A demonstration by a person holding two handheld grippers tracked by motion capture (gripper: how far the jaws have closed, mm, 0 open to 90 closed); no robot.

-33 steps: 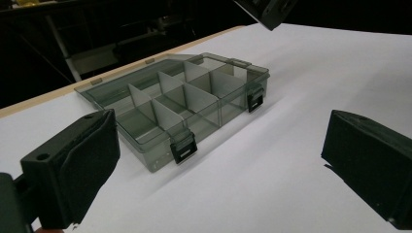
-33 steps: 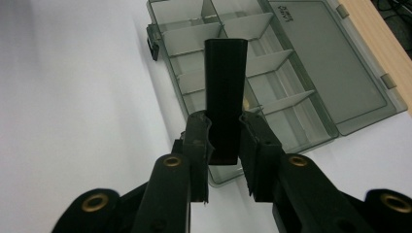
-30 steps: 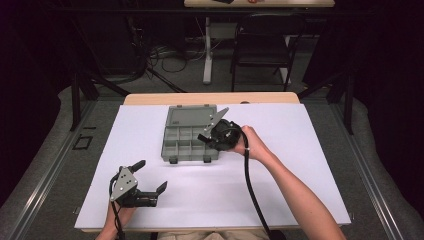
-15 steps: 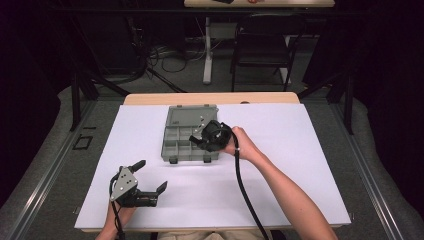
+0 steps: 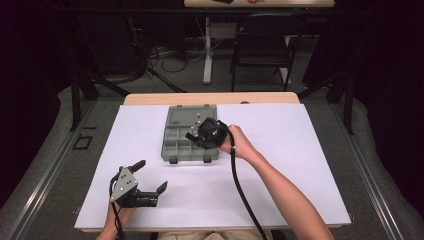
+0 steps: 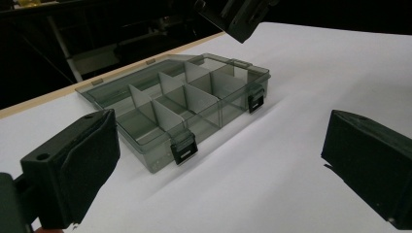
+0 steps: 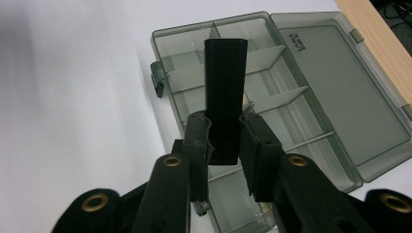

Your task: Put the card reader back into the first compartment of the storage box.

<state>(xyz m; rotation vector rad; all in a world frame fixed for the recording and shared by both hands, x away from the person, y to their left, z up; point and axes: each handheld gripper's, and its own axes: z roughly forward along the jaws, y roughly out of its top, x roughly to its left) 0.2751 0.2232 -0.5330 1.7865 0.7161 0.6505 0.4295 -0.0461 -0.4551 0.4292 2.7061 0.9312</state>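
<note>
A grey see-through organizer box (image 5: 175, 145) lies open in the middle of the white mat, its lid folded flat toward the far edge and its compartments split by dividers. My right gripper (image 5: 192, 136) hovers over the box's right compartments, shut on a black rectangular bar (image 7: 224, 77) that sticks out past the jaws above the box (image 7: 320, 87). My left gripper (image 5: 151, 175) rests near the front left of the mat, open, with nothing between its jaws. In the left gripper view the box (image 6: 194, 97) lies ahead, with the right gripper (image 6: 240, 19) above its far end.
The white mat (image 5: 300, 150) covers the table, with its wooden edge (image 5: 210, 98) showing at the far side. A chair (image 5: 262, 50) and a table leg with cables stand on the floor beyond.
My right gripper has moved left across the open box with the black bar in its jaws. The left gripper has stayed in place.
</note>
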